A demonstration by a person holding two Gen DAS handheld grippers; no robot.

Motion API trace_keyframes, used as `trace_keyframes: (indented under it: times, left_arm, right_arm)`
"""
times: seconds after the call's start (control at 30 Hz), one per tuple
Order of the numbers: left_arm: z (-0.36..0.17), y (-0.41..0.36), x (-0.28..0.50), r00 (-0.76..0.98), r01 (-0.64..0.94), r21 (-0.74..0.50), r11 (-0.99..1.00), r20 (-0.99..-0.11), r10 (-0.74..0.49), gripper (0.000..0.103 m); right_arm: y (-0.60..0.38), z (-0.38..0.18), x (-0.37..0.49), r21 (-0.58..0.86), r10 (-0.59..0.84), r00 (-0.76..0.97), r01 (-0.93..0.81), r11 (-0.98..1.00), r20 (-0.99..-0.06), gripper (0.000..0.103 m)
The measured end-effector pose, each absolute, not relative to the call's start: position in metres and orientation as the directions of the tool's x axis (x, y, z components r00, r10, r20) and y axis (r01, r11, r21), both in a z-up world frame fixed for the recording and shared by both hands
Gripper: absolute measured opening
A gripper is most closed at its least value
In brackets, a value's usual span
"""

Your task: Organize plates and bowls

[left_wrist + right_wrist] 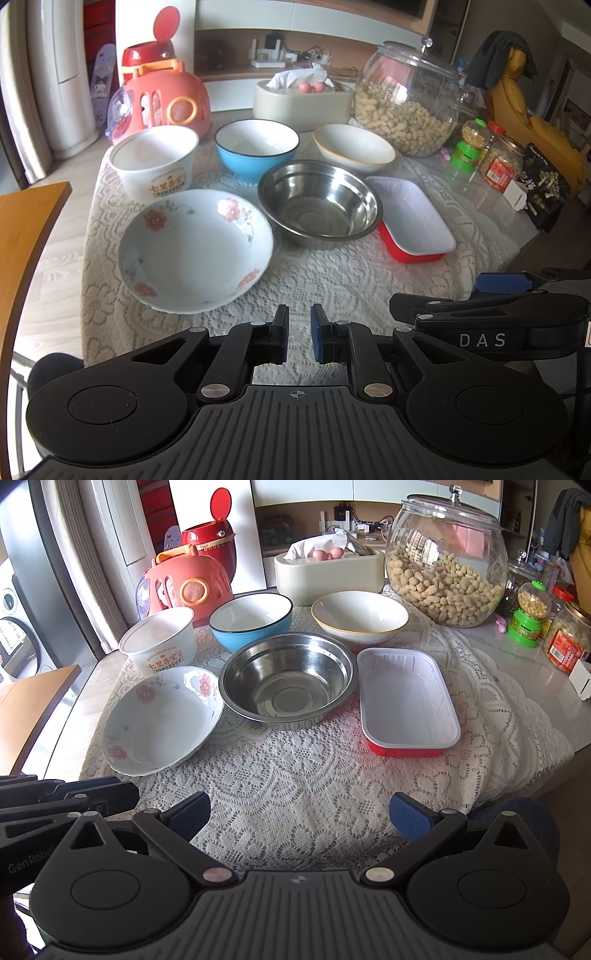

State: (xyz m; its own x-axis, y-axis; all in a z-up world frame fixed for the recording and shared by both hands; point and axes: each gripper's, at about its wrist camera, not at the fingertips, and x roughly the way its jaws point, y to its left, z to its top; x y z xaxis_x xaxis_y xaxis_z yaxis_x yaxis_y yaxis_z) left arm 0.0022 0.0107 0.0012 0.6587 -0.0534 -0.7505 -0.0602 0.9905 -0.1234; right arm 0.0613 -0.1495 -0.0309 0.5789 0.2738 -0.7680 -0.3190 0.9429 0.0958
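Beyond both grippers sit the bowls: left gripper (pixel 299 334) seemingly closed empty, right gripper (pixel 300 814) spread.

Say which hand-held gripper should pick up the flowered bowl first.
Probably left. The flowered bowl lies just ahead of the left hand-held gripper, though its jaws are shut. From the open right hand-held gripper it sits far off to the left.

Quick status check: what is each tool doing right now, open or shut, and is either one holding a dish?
Left tool: shut, nothing between its pads, holding no dish.
Right tool: open wide, empty, above the lace cloth.
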Motion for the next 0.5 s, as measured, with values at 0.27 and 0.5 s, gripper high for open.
trace_keyframes:
  times: [0.27, 0.5]
  left_arm:
    - [-0.0004, 0.0109, 0.0019, 0.657, -0.063, -0.122, 0.991, -0.752, -0.051, 0.017]
    - [-0.0046, 0.0142, 0.0036, 0.652, -0.073, -0.121, 0.990, -0.757, -0.045, 0.017]
  right_arm:
    - [-0.1493, -0.0315, 0.0614, 0.097, 0.274, 0.578, -0.318, 0.943, -0.769, 0.103]
    - [-0.1493, -0.0339, 0.0624, 0.100, 0.275, 0.575, -0.317, 0.943, -0.771, 0.103]
